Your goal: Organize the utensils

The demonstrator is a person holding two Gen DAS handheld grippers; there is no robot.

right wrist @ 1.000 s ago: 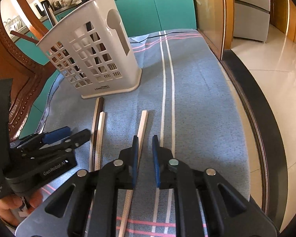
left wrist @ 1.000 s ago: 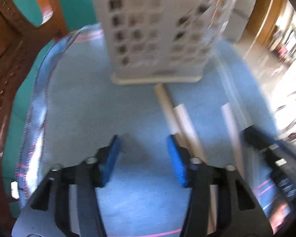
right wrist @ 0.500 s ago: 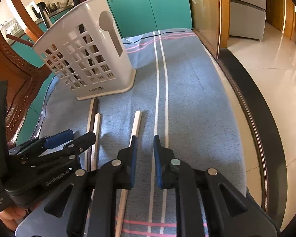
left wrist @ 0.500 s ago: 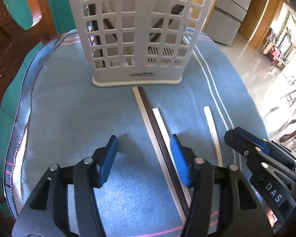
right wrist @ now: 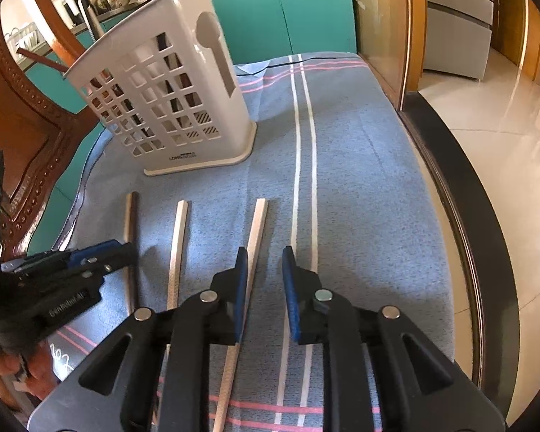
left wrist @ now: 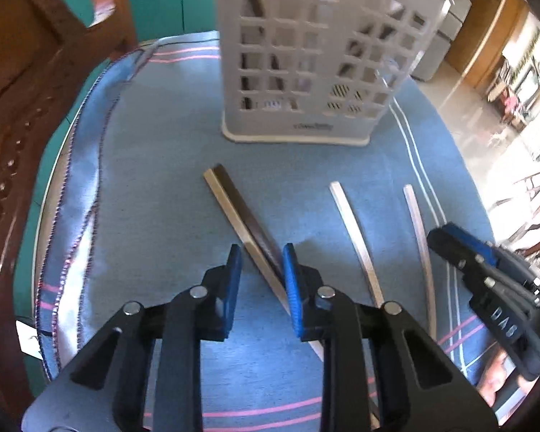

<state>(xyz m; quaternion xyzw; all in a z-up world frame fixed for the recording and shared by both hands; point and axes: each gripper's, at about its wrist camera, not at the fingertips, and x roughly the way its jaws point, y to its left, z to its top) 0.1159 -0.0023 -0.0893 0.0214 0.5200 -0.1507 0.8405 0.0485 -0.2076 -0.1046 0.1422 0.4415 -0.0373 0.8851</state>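
Three pale chopsticks [right wrist: 178, 248] and one dark one [left wrist: 253, 226] lie near the white utensil holder [right wrist: 169, 97] on the blue cloth [right wrist: 360, 187], with bare cloth toward its right edge. Left gripper [left wrist: 261, 268] straddles the dark-pale pair, jaws spread, seemingly not pinching; right gripper [right wrist: 264, 277] is spread too.

Both fisheye cameras sit just behind their own jaws and look forward and down, low over the blue striped cloth [left wrist: 154, 187] on the table. The left view faces the white perforated plastic utensil basket [left wrist: 316, 64] ahead of its jaws; the right view has that basket [right wrist: 169, 97] ahead and left of its jaws. Both share the basket, the cloth and the pale flat sticks [right wrist: 178, 248] lying beside the jaws, and each sees the other gripper at its edge.
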